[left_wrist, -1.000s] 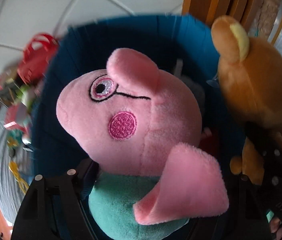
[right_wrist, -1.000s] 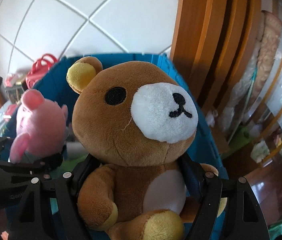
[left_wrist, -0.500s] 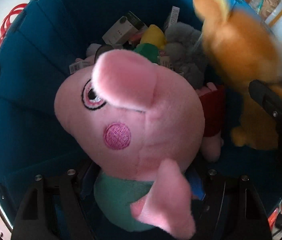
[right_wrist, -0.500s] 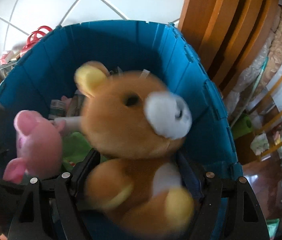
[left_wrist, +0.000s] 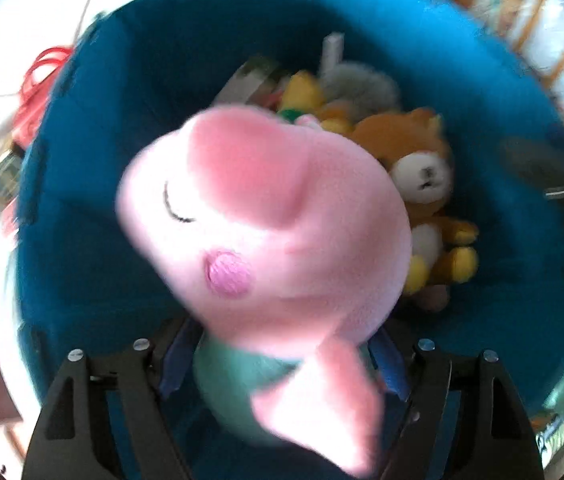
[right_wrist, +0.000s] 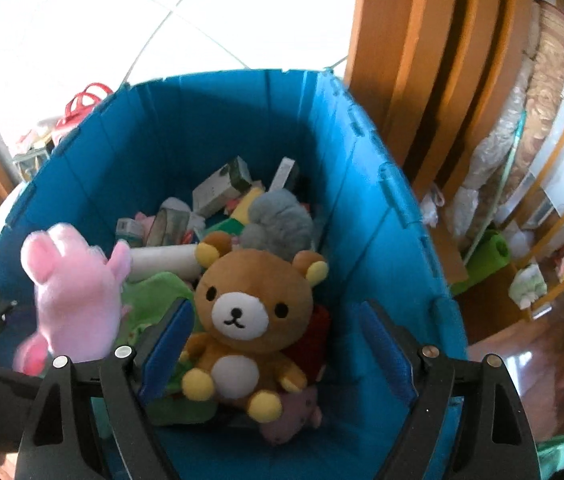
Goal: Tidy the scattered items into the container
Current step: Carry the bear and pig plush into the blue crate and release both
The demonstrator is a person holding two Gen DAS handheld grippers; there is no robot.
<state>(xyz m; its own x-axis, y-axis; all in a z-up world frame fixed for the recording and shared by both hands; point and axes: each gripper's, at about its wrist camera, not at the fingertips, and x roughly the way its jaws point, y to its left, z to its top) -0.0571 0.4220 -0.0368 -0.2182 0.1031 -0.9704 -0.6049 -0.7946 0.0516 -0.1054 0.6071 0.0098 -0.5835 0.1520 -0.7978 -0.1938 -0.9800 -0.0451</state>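
A pink pig plush (left_wrist: 266, 232) with a teal body fills the left wrist view, and my left gripper (left_wrist: 282, 360) is shut on that body, hanging over the blue bin (left_wrist: 94, 240). The pig (right_wrist: 74, 304) also shows at the left of the right wrist view. A brown bear plush (right_wrist: 250, 308) lies face up inside the bin (right_wrist: 362, 216) on other items. My right gripper (right_wrist: 276, 344) stands above it with its jaws opening; the pads (right_wrist: 382, 344) touch nothing. The bear (left_wrist: 414, 152) is also seen past the pig's head.
The bin holds a grey plush (right_wrist: 282, 220), small boxes (right_wrist: 222, 188), a green cloth (right_wrist: 154, 292) and a small pink toy (right_wrist: 290, 420). Wooden posts (right_wrist: 422, 60) stand right behind it, cluttered shelves (right_wrist: 530, 240) to the right, a red basket (right_wrist: 82, 104) on white floor tiles at the left.
The bear has left my right gripper and dropped into the bin, and those jaws have spread. My left gripper has tipped further down over the bin with the pig still in it.
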